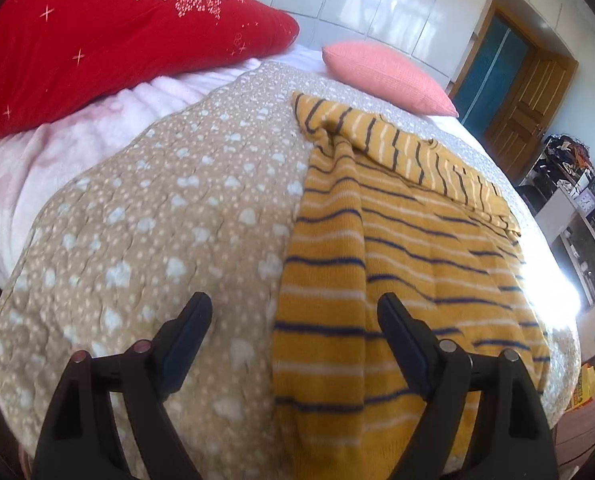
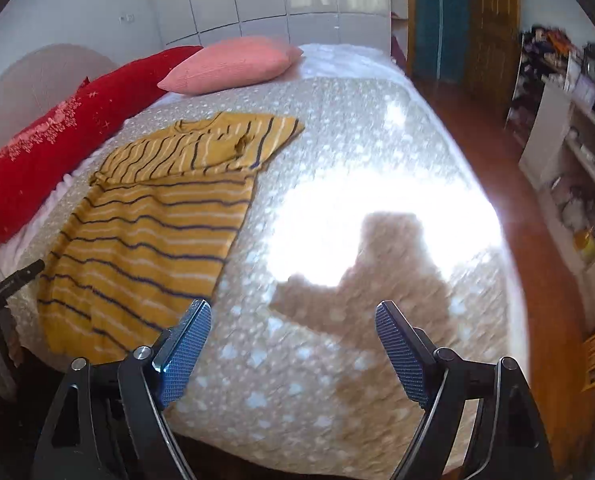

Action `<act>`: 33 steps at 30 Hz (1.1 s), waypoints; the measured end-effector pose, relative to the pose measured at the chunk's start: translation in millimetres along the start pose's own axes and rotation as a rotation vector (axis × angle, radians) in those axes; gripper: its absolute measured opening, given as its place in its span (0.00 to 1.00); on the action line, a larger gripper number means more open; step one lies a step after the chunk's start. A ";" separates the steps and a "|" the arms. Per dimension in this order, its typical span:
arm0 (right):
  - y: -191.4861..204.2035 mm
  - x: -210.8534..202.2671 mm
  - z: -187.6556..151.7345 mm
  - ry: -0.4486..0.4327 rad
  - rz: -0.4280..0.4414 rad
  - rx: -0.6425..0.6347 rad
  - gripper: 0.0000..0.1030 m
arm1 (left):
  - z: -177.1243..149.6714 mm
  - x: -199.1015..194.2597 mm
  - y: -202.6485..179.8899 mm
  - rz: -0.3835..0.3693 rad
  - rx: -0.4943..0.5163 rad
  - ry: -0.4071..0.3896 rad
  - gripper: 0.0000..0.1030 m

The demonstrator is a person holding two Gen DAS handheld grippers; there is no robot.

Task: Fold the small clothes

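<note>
A mustard-yellow striped knit top [image 1: 397,248] lies flat on the beige dotted quilt [image 1: 157,220], its upper part with the sleeves folded down over the body. My left gripper [image 1: 295,312] hovers open above the garment's near left edge, with nothing between its fingers. In the right wrist view the same top [image 2: 157,220] lies to the left, and my right gripper [image 2: 293,316] stands open over bare quilt [image 2: 337,380] to the right of it, holding nothing. The tip of the left gripper [image 2: 21,276] pokes in at the far left edge.
A red embroidered pillow [image 1: 117,40] and a pink cushion [image 1: 385,76] lie at the head of the bed. A bright sun patch [image 2: 337,220] falls on the quilt. Shelves with clutter [image 2: 569,160] and a wooden door [image 1: 525,100] stand beyond the bed's right edge.
</note>
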State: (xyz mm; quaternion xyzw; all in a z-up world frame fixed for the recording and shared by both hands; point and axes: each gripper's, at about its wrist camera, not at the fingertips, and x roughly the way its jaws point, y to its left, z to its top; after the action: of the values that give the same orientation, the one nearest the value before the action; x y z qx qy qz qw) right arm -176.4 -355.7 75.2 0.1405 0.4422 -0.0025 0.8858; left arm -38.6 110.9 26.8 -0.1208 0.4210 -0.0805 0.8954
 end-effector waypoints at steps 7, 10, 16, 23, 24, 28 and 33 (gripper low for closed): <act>23.1 36.4 -44.0 0.017 0.253 0.127 0.85 | -18.4 3.0 -6.1 -0.008 -0.002 0.081 0.83; 40.3 51.9 -50.6 0.042 0.279 0.110 0.87 | -26.1 7.0 -13.1 -0.054 0.021 0.117 0.90; 43.7 59.2 -63.6 0.030 0.358 0.172 0.87 | -40.7 8.1 -21.2 -0.144 0.038 0.152 0.91; 54.0 77.5 -84.7 0.086 0.520 0.257 0.84 | -46.8 0.6 -19.8 -0.171 0.008 0.182 0.53; 58.1 80.4 -87.3 0.094 0.528 0.259 0.83 | -46.5 -0.6 -17.2 -0.192 -0.008 0.187 0.53; 72.7 86.6 -90.3 0.102 0.497 0.230 0.74 | -47.7 3.0 -15.2 -0.236 -0.036 0.216 0.54; 76.0 73.1 -84.8 0.077 0.498 0.229 0.11 | -44.1 -4.2 -24.5 -0.157 0.020 0.234 0.09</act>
State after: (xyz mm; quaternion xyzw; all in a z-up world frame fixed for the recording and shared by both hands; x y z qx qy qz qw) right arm -188.5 -252.6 -11.8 0.3441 0.4241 0.1707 0.8201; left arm -76.4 82.0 9.7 -0.1343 0.5111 -0.1678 0.8322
